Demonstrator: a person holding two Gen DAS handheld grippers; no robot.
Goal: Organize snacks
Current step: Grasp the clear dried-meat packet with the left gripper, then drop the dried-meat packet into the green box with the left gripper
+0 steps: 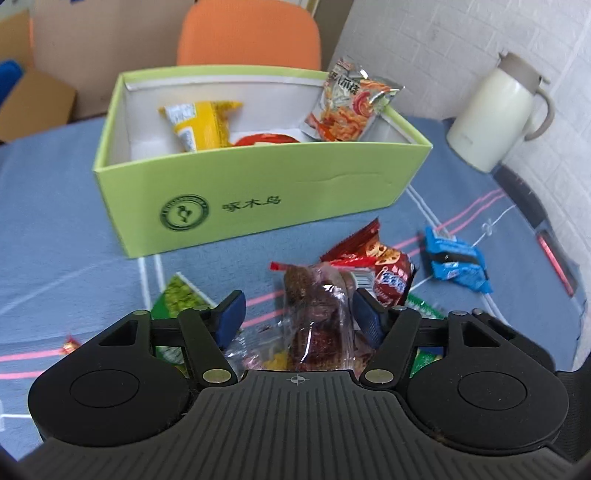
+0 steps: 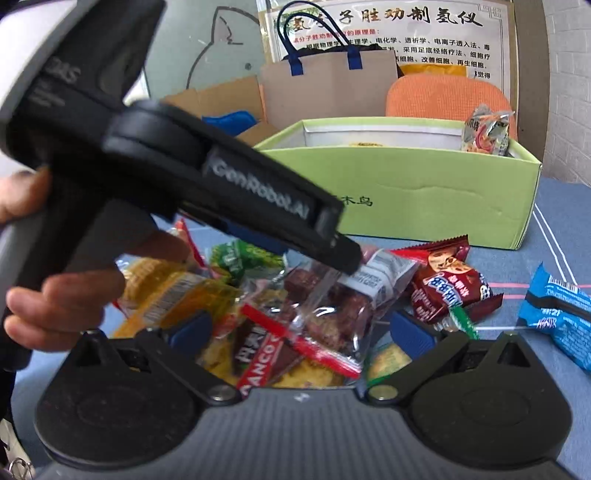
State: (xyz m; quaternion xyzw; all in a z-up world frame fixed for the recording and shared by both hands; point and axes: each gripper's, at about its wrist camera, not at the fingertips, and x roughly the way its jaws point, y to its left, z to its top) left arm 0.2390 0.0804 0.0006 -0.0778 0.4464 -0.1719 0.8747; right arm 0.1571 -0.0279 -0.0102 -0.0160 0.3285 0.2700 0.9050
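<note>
An open green box (image 1: 258, 199) (image 2: 424, 192) stands on the table and holds a yellow packet (image 1: 203, 125). An orange-and-silver packet (image 1: 347, 107) (image 2: 487, 133) leans on its right corner. In front of it lies a pile of snacks. My left gripper (image 1: 299, 314) (image 2: 343, 254) is down over a clear packet of dark red pieces (image 1: 314, 306) (image 2: 332, 310). That packet is between the blue pads; the right pad is at its edge and the left pad stands apart. My right gripper (image 2: 301, 330) hangs wide open just above the same pile. A red cookie packet (image 1: 388, 273) (image 2: 447, 284) lies close by on the right.
A blue packet (image 1: 456, 260) (image 2: 557, 314) lies apart to the right, a green pea packet (image 1: 177, 295) to the left. A cream jug (image 1: 498, 114) stands by the white wall. A person's hand (image 2: 55, 295) holds the left gripper's handle. Behind the box are an orange chair (image 1: 247, 33) and a paper bag (image 2: 328, 85).
</note>
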